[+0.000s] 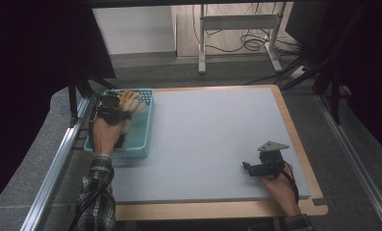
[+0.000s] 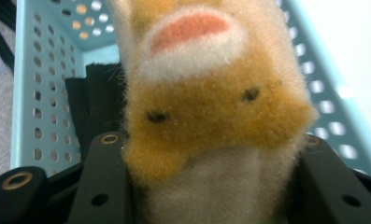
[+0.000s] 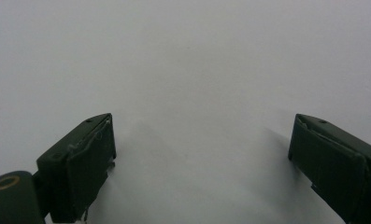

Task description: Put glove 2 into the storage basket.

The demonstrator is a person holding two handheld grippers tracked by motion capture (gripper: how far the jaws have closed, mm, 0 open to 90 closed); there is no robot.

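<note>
Gripping a fuzzy tan-and-cream plush toy [image 2: 211,116] between closed jaws, the left gripper [image 1: 112,107] holds it over the perforated light-blue plastic basket [image 1: 143,137] at the counter's [image 1: 212,134] left edge, probably mid-transfer. A black cloth [image 2: 96,105] lies inside the basket beneath. The right gripper [image 1: 265,166] rests idle, well apart, jaws wide and empty.

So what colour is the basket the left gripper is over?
Light teal basket, clearest in the left gripper view.
</note>
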